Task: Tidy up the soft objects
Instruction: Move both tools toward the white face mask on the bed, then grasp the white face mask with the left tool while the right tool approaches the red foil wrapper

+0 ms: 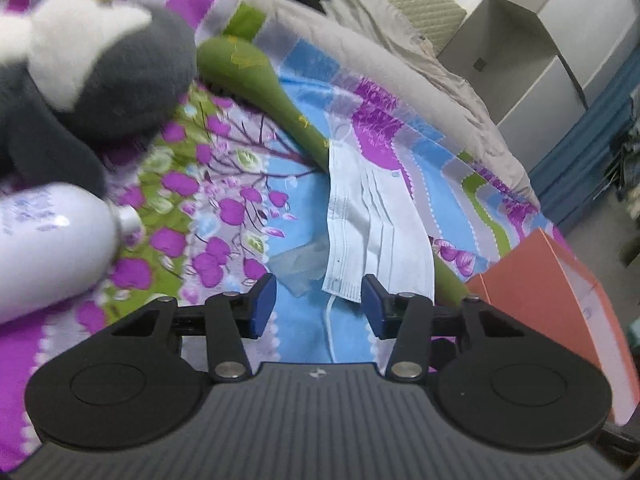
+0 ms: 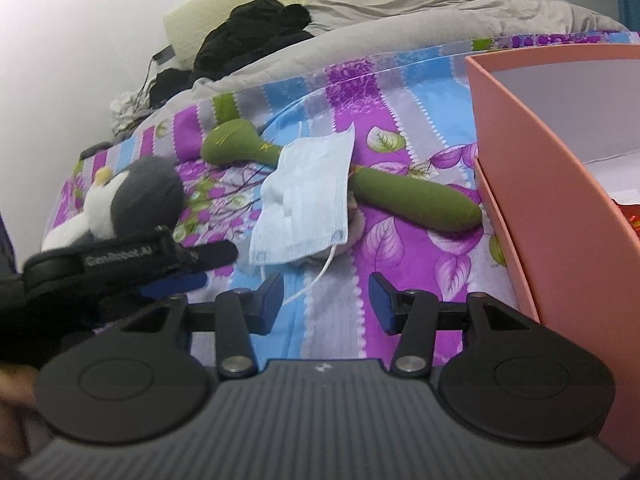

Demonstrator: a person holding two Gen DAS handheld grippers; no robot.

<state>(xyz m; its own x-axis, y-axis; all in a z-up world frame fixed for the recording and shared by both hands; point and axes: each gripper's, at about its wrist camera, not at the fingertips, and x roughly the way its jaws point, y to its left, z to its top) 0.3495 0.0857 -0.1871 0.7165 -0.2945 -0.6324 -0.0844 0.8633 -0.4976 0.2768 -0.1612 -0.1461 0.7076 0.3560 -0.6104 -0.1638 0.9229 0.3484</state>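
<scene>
Barely begun, by the look of it: the box [image 2: 560,184] stands at the bed's [image 2: 400,312] right edge, yet the penguin [image 2: 132,200], green toy [image 2: 416,200] and mask [image 2: 308,196] all lie outside it. Left gripper [image 1: 319,304] and right gripper [image 2: 326,302] both hover apart, holding nothing.

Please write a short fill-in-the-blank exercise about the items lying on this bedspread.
1. The face mask lies draped over the ____ plush toy.
2. The box at the right is ____ in colour.
3. The grey and white plush has a ____ beak.

Missing words: green; orange; yellow
</scene>
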